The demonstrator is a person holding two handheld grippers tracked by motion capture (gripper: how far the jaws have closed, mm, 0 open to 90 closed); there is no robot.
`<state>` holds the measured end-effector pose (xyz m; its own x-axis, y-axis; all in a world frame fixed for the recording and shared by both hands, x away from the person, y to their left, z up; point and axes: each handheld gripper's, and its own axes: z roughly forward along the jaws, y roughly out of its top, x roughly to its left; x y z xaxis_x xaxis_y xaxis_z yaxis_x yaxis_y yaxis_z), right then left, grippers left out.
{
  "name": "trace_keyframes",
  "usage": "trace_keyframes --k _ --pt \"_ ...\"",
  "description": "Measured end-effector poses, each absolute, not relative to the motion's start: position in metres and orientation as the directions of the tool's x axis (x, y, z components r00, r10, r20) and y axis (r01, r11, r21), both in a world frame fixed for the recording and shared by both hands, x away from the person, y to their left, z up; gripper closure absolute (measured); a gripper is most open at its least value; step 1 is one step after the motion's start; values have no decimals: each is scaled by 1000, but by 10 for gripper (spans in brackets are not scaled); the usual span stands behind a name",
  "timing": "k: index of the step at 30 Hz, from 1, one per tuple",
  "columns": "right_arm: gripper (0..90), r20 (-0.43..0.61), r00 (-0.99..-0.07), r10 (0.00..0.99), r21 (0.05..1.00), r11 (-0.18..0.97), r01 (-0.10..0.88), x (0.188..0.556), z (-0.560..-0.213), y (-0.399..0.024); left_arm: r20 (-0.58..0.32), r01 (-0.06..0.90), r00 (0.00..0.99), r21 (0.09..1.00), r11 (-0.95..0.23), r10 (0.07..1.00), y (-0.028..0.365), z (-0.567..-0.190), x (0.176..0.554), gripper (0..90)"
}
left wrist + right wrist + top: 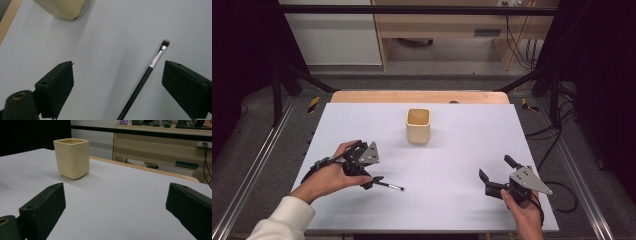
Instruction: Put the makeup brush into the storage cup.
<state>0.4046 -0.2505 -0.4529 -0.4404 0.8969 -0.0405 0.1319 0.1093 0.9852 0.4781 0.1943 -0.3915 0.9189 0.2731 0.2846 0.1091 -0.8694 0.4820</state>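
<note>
A thin black make-up brush (147,75) with a silver ferrule and pale tip lies flat on the white table top (462,150). My left gripper (120,66) stands open over it, with the handle between the jaws, nearer the right one, and neither pad pressing on it. From above, the brush (390,186) sticks out to the right of the left gripper (373,172), which a hand holds at the table's left front. A cream square cup (418,126) stands upright at the middle back. My right gripper (496,167) is open and empty at the right front, facing the cup (72,157).
A wooden strip (419,96) runs along the table's far edge. Black frame posts stand at both sides and cables trail on the floor at the right. In the right gripper view a wooden desk (160,142) lies beyond the table.
</note>
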Motion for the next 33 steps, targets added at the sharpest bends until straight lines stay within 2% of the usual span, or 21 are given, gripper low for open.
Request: trace_keyframes --k 12,33 --pt "29 -40 -443 896 985 109 131 404 -453 -250 252 63 951 413 -909 180 184 -398 480 83" --pt "29 -38 -443 896 986 106 130 404 -452 -250 210 52 970 326 -944 126 175 -412 481 83"
